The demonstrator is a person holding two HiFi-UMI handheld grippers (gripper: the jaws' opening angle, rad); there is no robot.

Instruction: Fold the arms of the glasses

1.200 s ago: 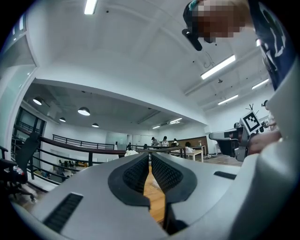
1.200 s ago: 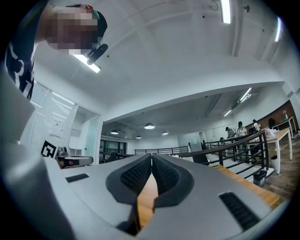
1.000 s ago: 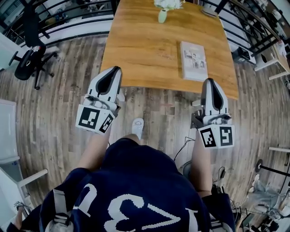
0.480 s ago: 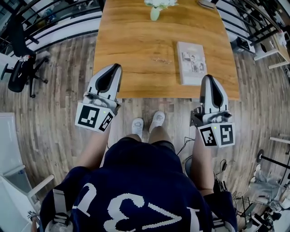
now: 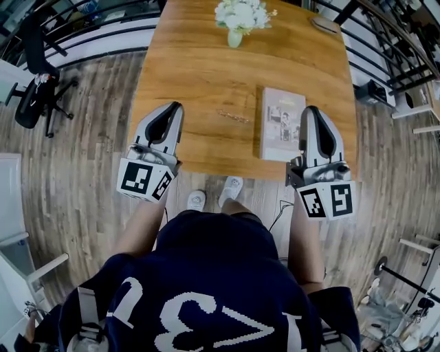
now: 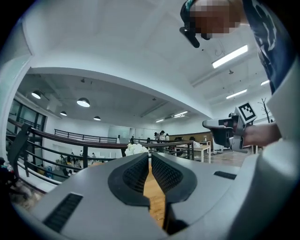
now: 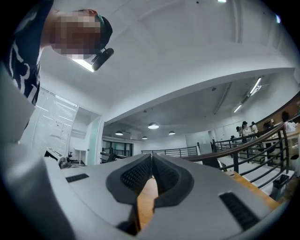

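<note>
Thin-framed glasses (image 5: 234,117) lie on the wooden table (image 5: 192,75), near its middle, too small to tell how their arms stand. My left gripper (image 5: 173,106) reaches over the table's near left edge, left of the glasses and apart from them. Its jaws are shut and hold nothing; in the left gripper view (image 6: 150,153) the tips meet. My right gripper (image 5: 311,110) hovers over the near right part of the table, beside a book, also shut and empty, as the right gripper view (image 7: 151,155) shows.
A book (image 5: 282,124) lies flat between the glasses and my right gripper. A vase of white flowers (image 5: 237,17) stands at the table's far end, and a small dark object (image 5: 324,25) lies at the far right corner. An office chair (image 5: 34,96) stands left.
The person has stepped up to the table. Both grippers moved forward from over the floor to over the table's near edge. Both stayed shut.
</note>
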